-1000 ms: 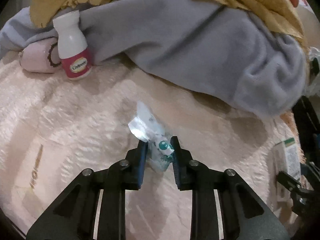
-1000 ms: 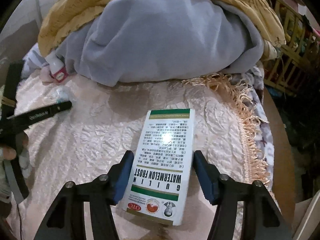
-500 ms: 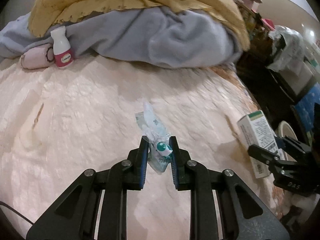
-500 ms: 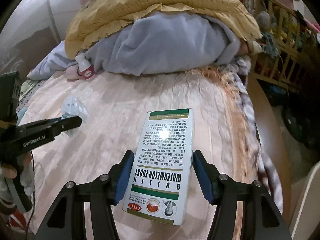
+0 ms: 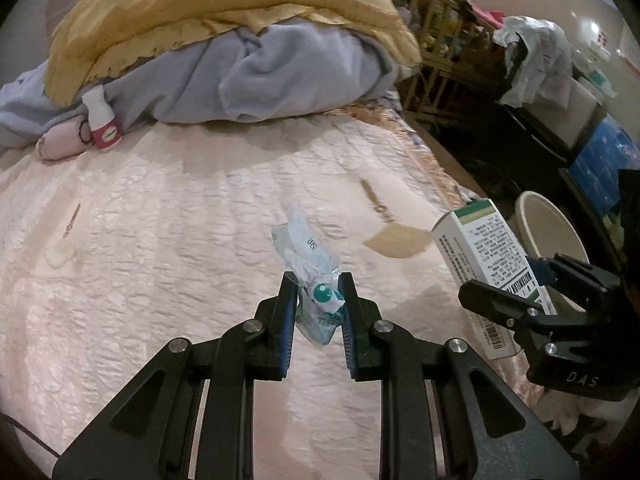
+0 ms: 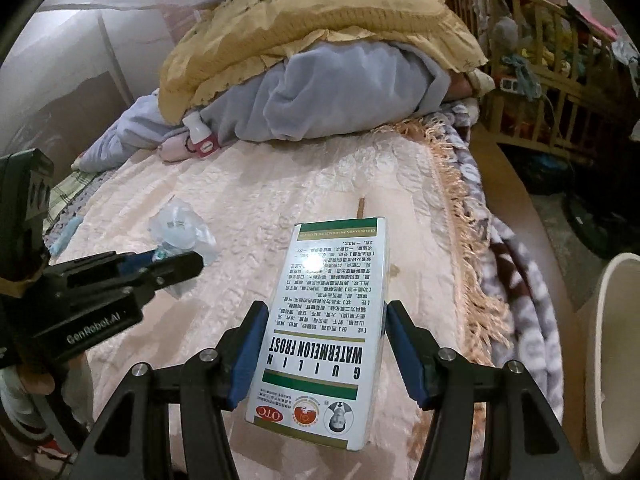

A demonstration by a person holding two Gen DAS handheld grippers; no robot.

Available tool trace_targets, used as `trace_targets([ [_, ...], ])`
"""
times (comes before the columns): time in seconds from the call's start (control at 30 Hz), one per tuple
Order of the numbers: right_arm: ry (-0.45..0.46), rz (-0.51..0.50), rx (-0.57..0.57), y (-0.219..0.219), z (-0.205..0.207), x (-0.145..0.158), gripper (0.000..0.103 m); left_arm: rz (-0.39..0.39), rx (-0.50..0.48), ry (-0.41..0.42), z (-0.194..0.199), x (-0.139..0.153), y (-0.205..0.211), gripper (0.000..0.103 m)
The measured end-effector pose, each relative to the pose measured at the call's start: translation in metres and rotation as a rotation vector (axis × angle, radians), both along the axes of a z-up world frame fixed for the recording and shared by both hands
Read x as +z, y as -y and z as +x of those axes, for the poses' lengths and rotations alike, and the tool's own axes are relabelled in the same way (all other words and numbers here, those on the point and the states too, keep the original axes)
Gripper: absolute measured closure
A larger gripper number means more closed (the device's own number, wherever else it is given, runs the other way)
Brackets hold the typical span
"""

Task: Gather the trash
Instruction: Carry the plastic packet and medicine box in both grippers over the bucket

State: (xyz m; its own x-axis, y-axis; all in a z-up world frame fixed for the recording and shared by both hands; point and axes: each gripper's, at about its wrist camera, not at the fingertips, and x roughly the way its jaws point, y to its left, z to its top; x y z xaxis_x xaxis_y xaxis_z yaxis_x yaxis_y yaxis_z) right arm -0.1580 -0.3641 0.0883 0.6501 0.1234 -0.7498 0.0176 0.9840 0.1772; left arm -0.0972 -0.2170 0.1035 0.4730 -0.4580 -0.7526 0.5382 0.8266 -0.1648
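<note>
My left gripper (image 5: 318, 286) is shut on a crumpled clear plastic wrapper (image 5: 310, 268) with teal print, held up above the pink quilted bedspread (image 5: 160, 248). In the right wrist view that same wrapper (image 6: 180, 232) and left gripper (image 6: 192, 260) show at the left. My right gripper (image 6: 322, 312) is shut on a white and green medicine box (image 6: 324, 320) marked Watermelon Frost, its blue pads on the two long sides. The box (image 5: 480, 256) and right gripper (image 5: 516, 284) appear at the right of the left wrist view, past the bed's edge.
A grey blanket (image 5: 256, 80) under a yellow one (image 5: 224, 4) is heaped at the far end of the bed. A white bottle with a red label (image 5: 102, 124) leans there beside a pink pouch (image 5: 60, 144). A cream bin (image 6: 616, 360) stands on the floor right of the bed; wooden crib (image 6: 548, 72) behind.
Both grippers have drawn back and up from the blanket heap toward the bed's right edge, each keeping its load. The bin and the room's clutter have come into view.
</note>
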Motion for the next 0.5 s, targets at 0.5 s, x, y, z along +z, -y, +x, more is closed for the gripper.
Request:
trace_targets([
  [0.5,0.047,-0.019,-0.045,0.031,-0.054,0.022,0.045,-0.034,-0.118,0.000,-0.041,0.022,0.044,0.085],
])
